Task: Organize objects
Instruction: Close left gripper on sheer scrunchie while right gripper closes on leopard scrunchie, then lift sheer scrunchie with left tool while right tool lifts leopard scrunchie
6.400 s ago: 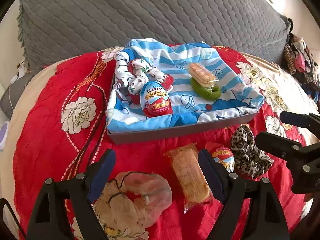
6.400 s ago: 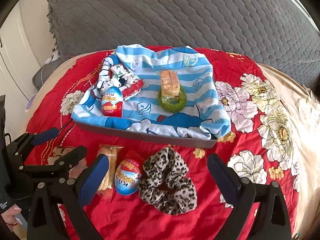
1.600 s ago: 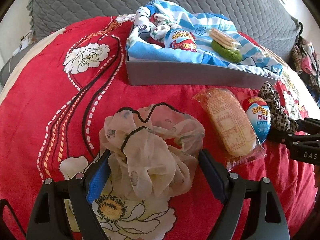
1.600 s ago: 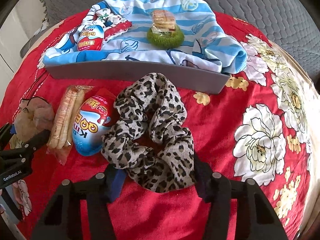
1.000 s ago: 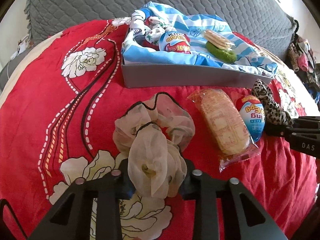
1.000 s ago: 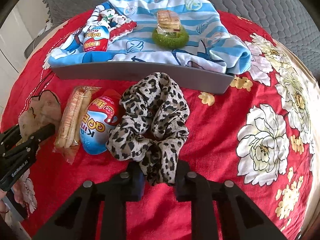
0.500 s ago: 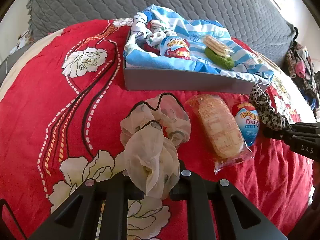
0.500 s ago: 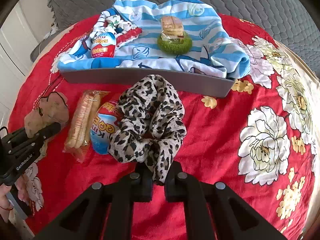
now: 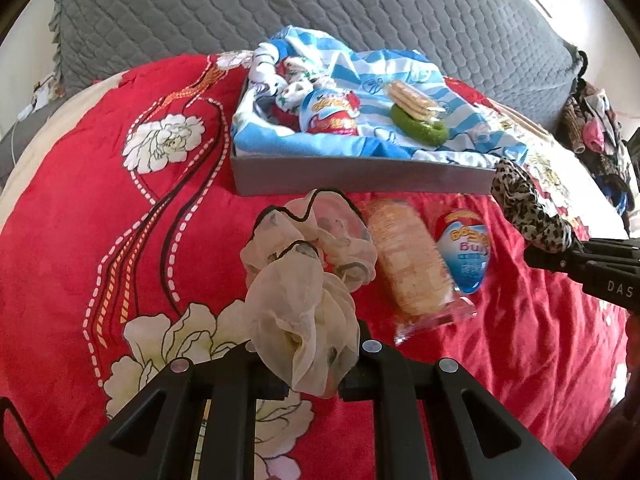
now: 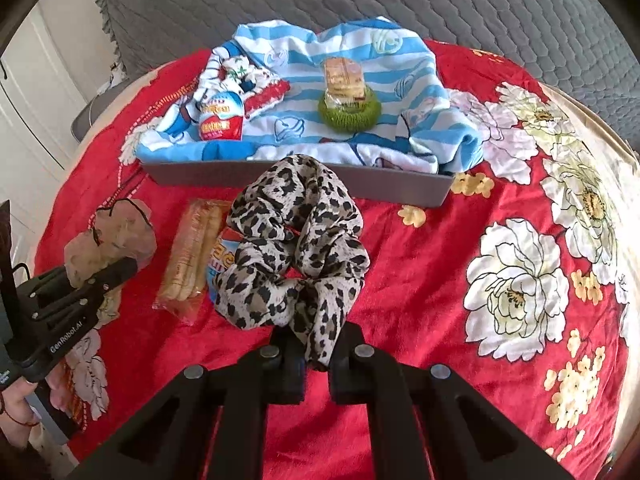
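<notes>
Red floral bedspread (image 9: pixel 72 216) covers the bed, with a grey quilted headboard cushion (image 9: pixel 280 12) behind.

Left wrist view: the left gripper (image 9: pixel 314 376) has its fingers drawn narrow, pinching the near fold of the sheer beige chiffon scrunchie (image 9: pixel 308 264). Only a thin bunch of fabric is caught; most of the loop hangs free beyond the grip. Risk: slippery chiffon could slide out under its own weight during a lift or swing. Just right of it lie the clear-wrapped cracker packet (image 9: pixel 408 256) and the blue-and-red egg-shaped candy (image 9: pixel 464 252); a trailing loop could drag the packet. Beyond stands the shallow grey tray (image 9: pixel 360 178), lined with a blue-and-white striped cloth (image 9: pixel 400 64). A loop carried low may catch on the tray's near wall.

Right wrist view: the right gripper (image 10: pixel 316 364) has its fingers closed tight on the near edge of the leopard-print fabric scrunchie (image 10: pixel 296 244), which bunches up ahead of the grip and hides part of the egg-shaped candy. Risk: as this scrunchie moves, it could roll the candy. Inside the tray, a second cracker packet (image 10: pixel 344 78) sits stacked on the green knitted ring (image 10: pixel 348 110); a careless drop could topple it. Both grippers work close together near the left side, so collision is possible.
</notes>
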`<state>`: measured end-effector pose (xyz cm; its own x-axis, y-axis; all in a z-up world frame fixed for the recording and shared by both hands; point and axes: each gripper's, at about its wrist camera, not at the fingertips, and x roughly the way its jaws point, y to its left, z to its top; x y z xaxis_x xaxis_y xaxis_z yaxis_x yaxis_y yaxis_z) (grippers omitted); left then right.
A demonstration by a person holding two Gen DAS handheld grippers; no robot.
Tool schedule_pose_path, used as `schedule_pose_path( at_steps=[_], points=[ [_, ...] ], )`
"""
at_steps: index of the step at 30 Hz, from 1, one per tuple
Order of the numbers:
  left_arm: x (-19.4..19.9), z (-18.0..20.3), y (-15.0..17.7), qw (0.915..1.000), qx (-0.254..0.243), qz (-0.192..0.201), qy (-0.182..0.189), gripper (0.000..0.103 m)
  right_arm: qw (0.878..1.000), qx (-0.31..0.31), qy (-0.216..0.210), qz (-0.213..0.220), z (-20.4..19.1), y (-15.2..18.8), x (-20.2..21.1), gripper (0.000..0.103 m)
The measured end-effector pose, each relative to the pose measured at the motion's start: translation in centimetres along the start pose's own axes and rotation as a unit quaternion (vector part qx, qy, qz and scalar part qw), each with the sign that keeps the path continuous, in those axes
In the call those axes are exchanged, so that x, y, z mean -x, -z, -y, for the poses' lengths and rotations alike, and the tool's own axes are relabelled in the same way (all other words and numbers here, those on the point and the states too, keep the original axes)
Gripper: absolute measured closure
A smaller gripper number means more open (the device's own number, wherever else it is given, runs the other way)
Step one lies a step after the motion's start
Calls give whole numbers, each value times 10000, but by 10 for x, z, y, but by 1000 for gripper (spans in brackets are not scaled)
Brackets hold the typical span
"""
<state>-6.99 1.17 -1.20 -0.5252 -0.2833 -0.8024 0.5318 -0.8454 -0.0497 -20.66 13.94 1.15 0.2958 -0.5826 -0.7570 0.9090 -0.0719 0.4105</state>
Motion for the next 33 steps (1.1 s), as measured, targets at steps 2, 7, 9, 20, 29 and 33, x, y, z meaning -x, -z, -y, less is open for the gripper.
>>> schedule_pose_path(
  at_steps=[2, 7, 9, 20, 29, 33],
  points=[
    [4, 4, -1, 10000, -24, 41, 16, 88, 9998, -143, -35, 163, -1, 0, 4, 96],
    [13, 13, -3, 9999, -106, 86, 35, 88, 9995, -135, -104, 265, -3, 1, 14, 96],
    [17, 16, -3, 9998, -151, 105, 21, 88, 9994, -125, -123, 302, -5, 1, 17, 96],
    [43, 36, -11, 9990, -338, 282, -5, 88, 9978, -56, -227, 625, -11, 4, 46, 96],
    [61, 50, -20, 9978, -514, 413, -53, 88, 9959, -46, -288, 859, -15, 3, 66, 96],
    [64, 54, -24, 9974, -554, 459, -85, 88, 9946, -53, -322, 983, -17, 1, 75, 96]
  ],
)
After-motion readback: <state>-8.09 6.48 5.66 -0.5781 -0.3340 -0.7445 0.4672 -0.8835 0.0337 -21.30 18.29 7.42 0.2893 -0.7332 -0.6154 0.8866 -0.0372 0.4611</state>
